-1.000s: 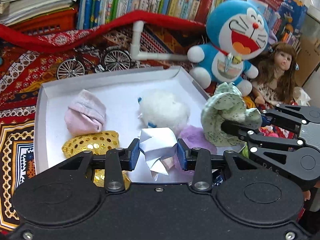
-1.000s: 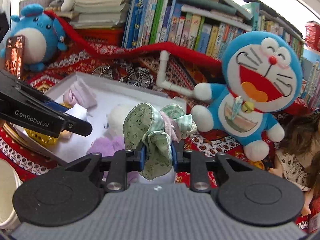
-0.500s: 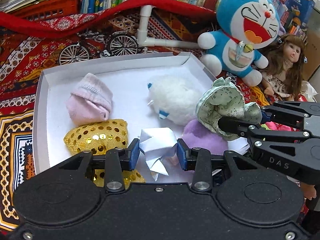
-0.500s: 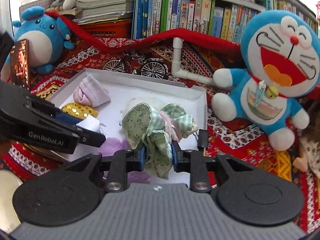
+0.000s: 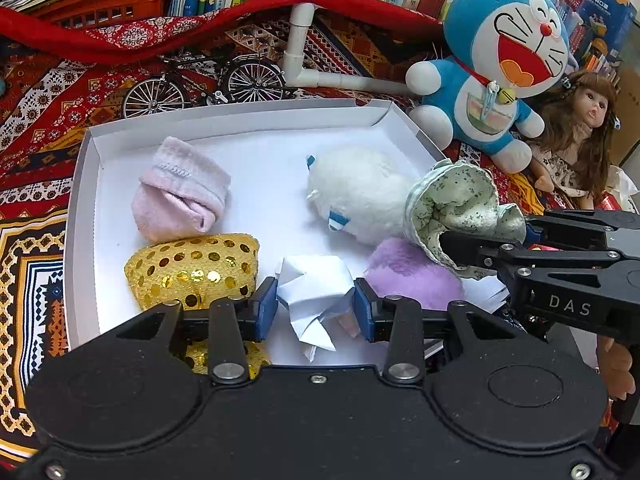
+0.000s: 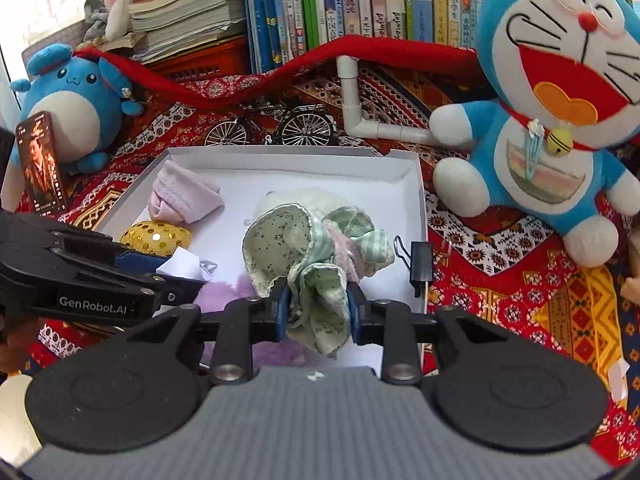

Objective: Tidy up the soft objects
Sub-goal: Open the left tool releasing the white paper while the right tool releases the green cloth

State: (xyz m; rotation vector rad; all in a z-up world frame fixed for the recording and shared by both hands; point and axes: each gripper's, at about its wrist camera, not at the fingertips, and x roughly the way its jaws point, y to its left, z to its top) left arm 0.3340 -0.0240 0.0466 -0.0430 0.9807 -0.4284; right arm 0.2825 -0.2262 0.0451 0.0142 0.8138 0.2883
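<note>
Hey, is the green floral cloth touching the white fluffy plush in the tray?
Cannot tell. In both wrist views the green floral cloth overlaps the white fluffy plush, hiding where they would meet.

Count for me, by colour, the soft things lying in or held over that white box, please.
Pink: 1, the rolled sock
Gold: 1, the sequinned pouch
White: 2, the fluffy plush and the folded white piece in the left gripper
Purple: 1, the fuzzy ball
Green: 1, the floral cloth bundle between the right gripper's opening jaws
Total: 6
</note>
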